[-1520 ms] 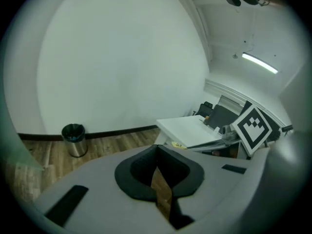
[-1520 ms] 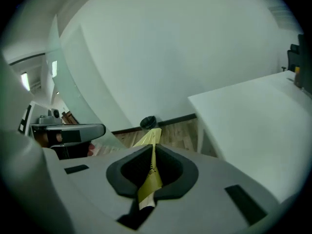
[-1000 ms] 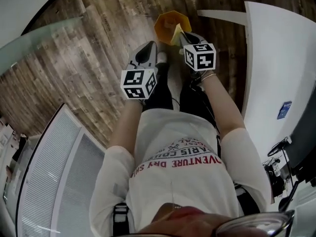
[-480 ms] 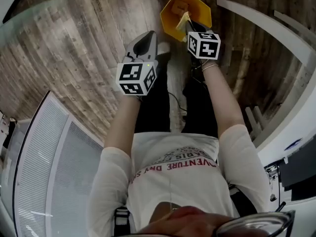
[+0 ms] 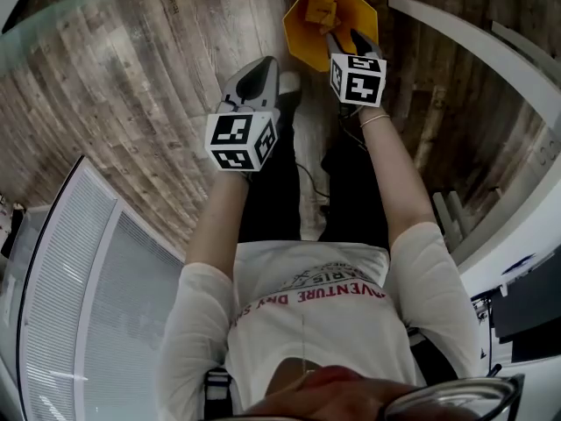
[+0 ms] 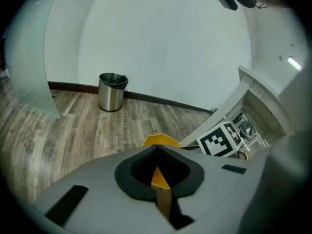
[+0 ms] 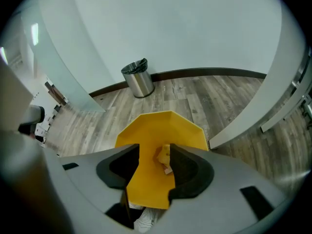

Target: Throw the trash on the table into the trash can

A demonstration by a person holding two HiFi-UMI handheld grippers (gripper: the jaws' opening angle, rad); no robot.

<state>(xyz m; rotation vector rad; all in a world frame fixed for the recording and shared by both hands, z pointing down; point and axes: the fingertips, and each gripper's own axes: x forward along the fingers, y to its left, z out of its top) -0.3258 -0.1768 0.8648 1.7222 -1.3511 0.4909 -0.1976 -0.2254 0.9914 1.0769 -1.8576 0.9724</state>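
Note:
A yellow eight-sided trash can [image 5: 308, 40] stands on the wood floor in front of the person's feet. A crumpled yellowish scrap [image 5: 321, 10] lies inside it. My right gripper [image 5: 347, 44] hangs just above the can's near rim. Its jaws are opening, and nothing is pressed between them. In the right gripper view the scrap [image 7: 165, 160] shows down in the can [image 7: 161, 130], between the parted jaws of the gripper [image 7: 153, 172]. My left gripper [image 5: 259, 75] is held beside the can on its left, shut and empty. In its own view the left gripper [image 6: 157, 152] has the can's rim [image 6: 161, 140] just beyond its tips.
A steel bin with a black liner [image 7: 138, 79] stands against the far white wall and also shows as the steel bin [image 6: 112, 91]. A white curved table edge [image 5: 491, 68] runs along the right. A glass panel [image 5: 53, 24] and a white slatted unit [image 5: 79, 305] are on the left.
The right gripper carried a pale scrap over the yellow can, then its jaws parted and the scrap dropped inside. The left gripper stayed beside it.

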